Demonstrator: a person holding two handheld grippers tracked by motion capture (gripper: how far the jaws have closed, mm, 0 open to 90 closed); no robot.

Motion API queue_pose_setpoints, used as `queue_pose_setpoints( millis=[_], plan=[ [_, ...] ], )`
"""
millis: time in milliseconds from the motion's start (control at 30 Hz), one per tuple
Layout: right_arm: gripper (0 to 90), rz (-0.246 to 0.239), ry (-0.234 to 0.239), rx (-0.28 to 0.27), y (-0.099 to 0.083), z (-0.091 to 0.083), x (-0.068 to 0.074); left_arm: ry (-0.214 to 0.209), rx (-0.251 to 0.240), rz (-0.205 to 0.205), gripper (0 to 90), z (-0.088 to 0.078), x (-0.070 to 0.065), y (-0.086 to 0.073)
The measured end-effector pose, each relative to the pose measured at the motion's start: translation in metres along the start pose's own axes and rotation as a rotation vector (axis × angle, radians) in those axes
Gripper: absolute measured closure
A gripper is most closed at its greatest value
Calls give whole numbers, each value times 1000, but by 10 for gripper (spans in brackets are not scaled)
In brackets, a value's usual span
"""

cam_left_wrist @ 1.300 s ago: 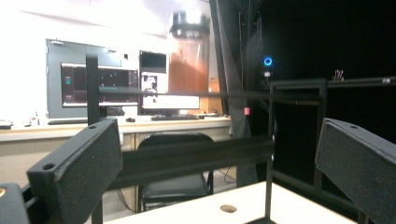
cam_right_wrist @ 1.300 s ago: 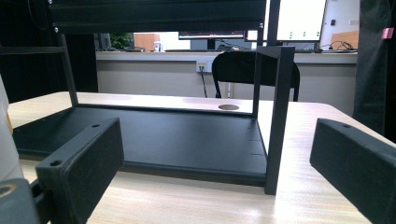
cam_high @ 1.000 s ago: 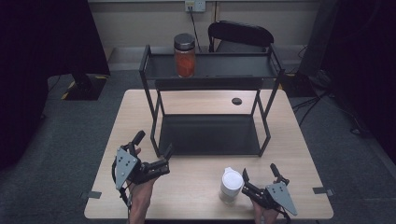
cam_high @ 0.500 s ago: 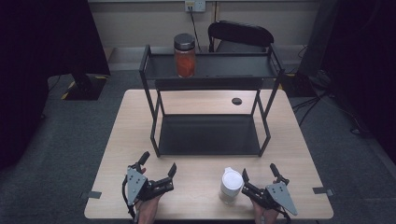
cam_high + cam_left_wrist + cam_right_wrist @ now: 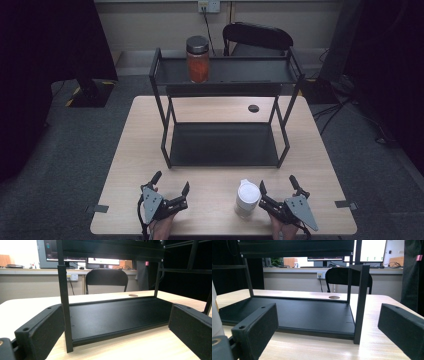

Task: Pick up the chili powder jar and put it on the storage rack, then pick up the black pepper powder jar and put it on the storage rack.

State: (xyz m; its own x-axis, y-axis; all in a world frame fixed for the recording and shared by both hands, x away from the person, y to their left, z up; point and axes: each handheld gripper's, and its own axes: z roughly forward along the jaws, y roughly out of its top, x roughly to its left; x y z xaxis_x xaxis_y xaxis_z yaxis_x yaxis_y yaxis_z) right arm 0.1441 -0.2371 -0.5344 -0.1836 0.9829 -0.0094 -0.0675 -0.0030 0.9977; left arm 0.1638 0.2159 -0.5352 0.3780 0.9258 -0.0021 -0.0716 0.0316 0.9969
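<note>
A pale wooden table [image 5: 320, 165] stands on grey carpet, with a black chair [image 5: 257, 37] and a wall socket behind it, and monitors glow on a far counter in both gripper views. No brand, label or writing can be read on anything here.

The left claw [image 5: 171, 183] rests at the near edge of the table with its jaws wide apart and nothing between them. The right claw [image 5: 278, 184] rests at the near edge too, jaws likewise spread wide and empty.

Just beside the right claw, on its left, stands a white cup [image 5: 247, 199]: upright, with a white lid and a paler, slightly yellowish body. It sits between the two claws, much nearer the right one, and its side fills the left edge of the right gripper view [image 5: 215, 320]. I cannot tell whether it touches that claw's left jaw.

Ahead of both claws is a black metal two-tier shelf [image 5: 224, 145]; its lower tray lies straight in front of them. Well beyond, on the upper tier, stands a glass jar [image 5: 198, 59] with a dark lid and orange-red contents, ahead of the left claw.
</note>
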Motion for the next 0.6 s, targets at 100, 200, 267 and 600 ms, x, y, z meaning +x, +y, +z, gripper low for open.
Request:
queue_pose_setpoints(
  millis=[100,200,267,600],
  plan=[
    [20,0,0,0,0,0,0,12,14,18,2,1,-3,2],
    [20,0,0,0,0,0,0,14,22,19,4,3,-3,3],
    [20,0,0,0,0,0,0,16,24,19,15,3,-4,4],
    [13,2,-3,0,0,0,0,35,22,20,4,3,-7,3]
  ],
)
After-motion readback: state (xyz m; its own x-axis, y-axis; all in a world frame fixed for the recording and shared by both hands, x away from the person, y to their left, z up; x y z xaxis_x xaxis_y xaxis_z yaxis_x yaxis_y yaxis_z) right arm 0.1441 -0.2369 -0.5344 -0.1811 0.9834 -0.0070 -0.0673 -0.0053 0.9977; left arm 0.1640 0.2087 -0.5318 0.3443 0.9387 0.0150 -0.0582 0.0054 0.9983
